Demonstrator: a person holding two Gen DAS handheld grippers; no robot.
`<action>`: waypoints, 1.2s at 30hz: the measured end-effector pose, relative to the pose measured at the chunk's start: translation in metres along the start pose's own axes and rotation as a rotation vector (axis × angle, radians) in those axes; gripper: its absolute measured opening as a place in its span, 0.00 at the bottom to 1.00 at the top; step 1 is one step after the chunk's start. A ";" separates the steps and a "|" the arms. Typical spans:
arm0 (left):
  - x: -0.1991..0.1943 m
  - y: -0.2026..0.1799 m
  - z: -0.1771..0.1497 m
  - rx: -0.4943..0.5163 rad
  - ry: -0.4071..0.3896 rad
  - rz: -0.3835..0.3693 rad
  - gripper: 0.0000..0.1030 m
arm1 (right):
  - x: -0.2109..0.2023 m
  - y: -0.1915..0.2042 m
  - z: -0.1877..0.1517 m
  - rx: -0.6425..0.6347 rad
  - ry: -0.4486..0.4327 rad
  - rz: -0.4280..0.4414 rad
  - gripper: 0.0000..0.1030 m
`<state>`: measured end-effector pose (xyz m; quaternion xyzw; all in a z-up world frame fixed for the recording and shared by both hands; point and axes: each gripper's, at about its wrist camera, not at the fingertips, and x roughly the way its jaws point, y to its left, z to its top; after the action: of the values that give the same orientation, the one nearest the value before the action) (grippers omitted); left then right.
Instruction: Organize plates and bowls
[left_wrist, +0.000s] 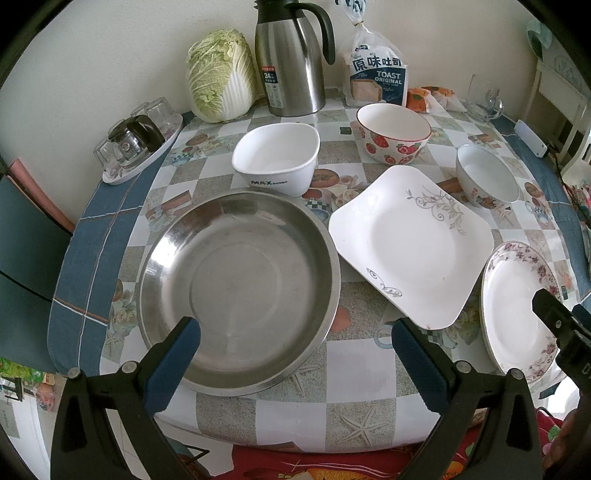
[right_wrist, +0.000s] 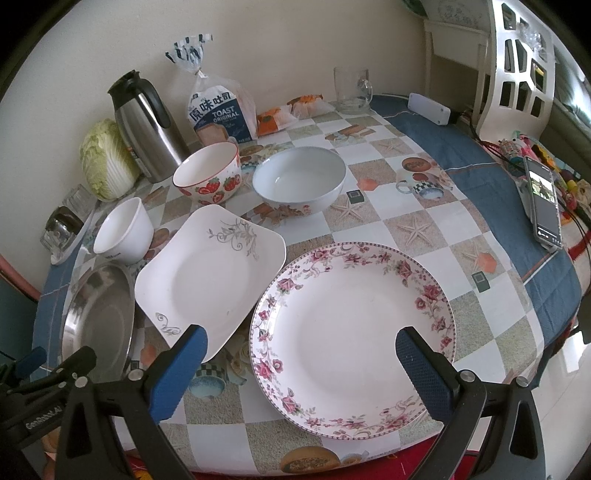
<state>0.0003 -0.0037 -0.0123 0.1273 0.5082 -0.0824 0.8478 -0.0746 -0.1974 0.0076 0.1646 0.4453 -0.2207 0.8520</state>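
A round steel dish (left_wrist: 240, 291) lies at the near left of the table, with a square white plate (left_wrist: 406, 243) to its right and a round floral plate (right_wrist: 351, 336) nearest the right side. Behind them stand a white square bowl (left_wrist: 277, 158), a strawberry bowl (left_wrist: 393, 133) and a pale floral bowl (right_wrist: 299, 179). My left gripper (left_wrist: 295, 336) hovers open above the near rim of the steel dish. My right gripper (right_wrist: 301, 345) hangs open over the floral plate. Neither holds anything.
A cabbage (left_wrist: 221, 74), a steel thermos jug (left_wrist: 291, 59) and a bag of toast (left_wrist: 376, 74) line the back wall. A tray of upturned glasses (left_wrist: 140, 147) sits at the left edge. A glass mug (right_wrist: 351, 90), a white box (right_wrist: 430, 109) and a phone (right_wrist: 545, 203) lie to the right.
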 end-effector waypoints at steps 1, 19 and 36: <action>0.000 0.000 0.000 -0.002 0.000 -0.001 1.00 | 0.000 0.001 0.000 -0.001 0.002 -0.001 1.00; -0.006 0.109 0.008 -0.488 -0.161 -0.078 1.00 | 0.001 0.063 0.028 -0.154 -0.015 0.044 1.00; 0.043 0.195 -0.013 -0.739 -0.101 0.021 1.00 | 0.060 0.159 0.014 -0.361 0.103 0.226 1.00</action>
<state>0.0618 0.1862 -0.0302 -0.1863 0.4597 0.1089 0.8615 0.0486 -0.0832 -0.0209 0.0692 0.4993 -0.0319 0.8631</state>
